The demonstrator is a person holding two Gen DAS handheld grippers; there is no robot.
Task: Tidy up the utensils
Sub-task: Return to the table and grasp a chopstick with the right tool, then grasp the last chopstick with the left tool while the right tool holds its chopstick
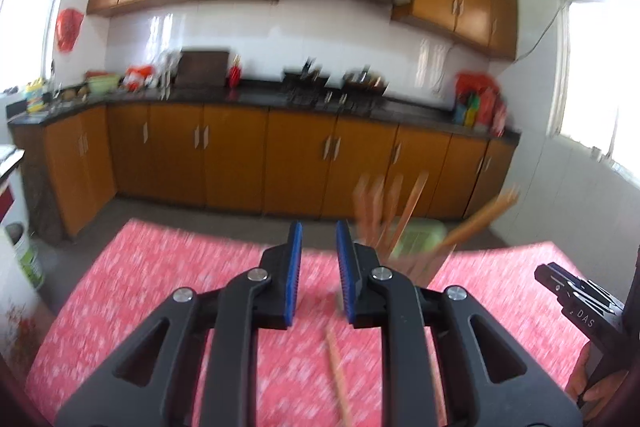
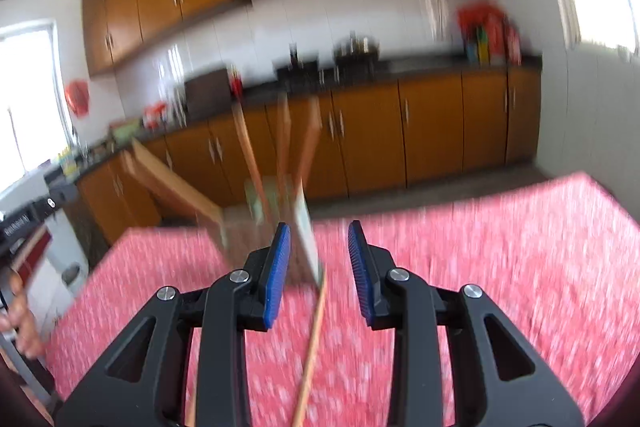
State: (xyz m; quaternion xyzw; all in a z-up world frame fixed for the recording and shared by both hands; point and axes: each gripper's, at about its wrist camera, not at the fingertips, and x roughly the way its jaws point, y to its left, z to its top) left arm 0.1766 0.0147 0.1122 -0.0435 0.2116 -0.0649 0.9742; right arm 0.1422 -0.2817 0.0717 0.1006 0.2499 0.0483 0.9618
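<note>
Several wooden chopsticks (image 1: 412, 203) stand fanned out in a see-through holder (image 1: 404, 259) on the red patterned tablecloth (image 1: 160, 287). The holder is just right of my left gripper (image 1: 319, 231), which is open with nothing between its blue pads. One loose chopstick (image 1: 336, 367) lies on the cloth below it. In the right wrist view the holder (image 2: 260, 243) and its chopsticks (image 2: 248, 143) are ahead and left of my right gripper (image 2: 319, 227). It is open, and the loose chopstick (image 2: 314, 331) lies on the cloth under the gap. The right gripper (image 1: 560, 287) also shows at the left view's right edge. Both views are blurred.
A green plastic item (image 1: 420, 239) sits behind the holder, beyond the table's far edge. Orange kitchen cabinets (image 1: 240, 163) and a dark counter (image 1: 260, 99) line the far wall. A white appliance (image 2: 60, 267) stands left of the table. A hand (image 2: 18, 323) shows at the left edge.
</note>
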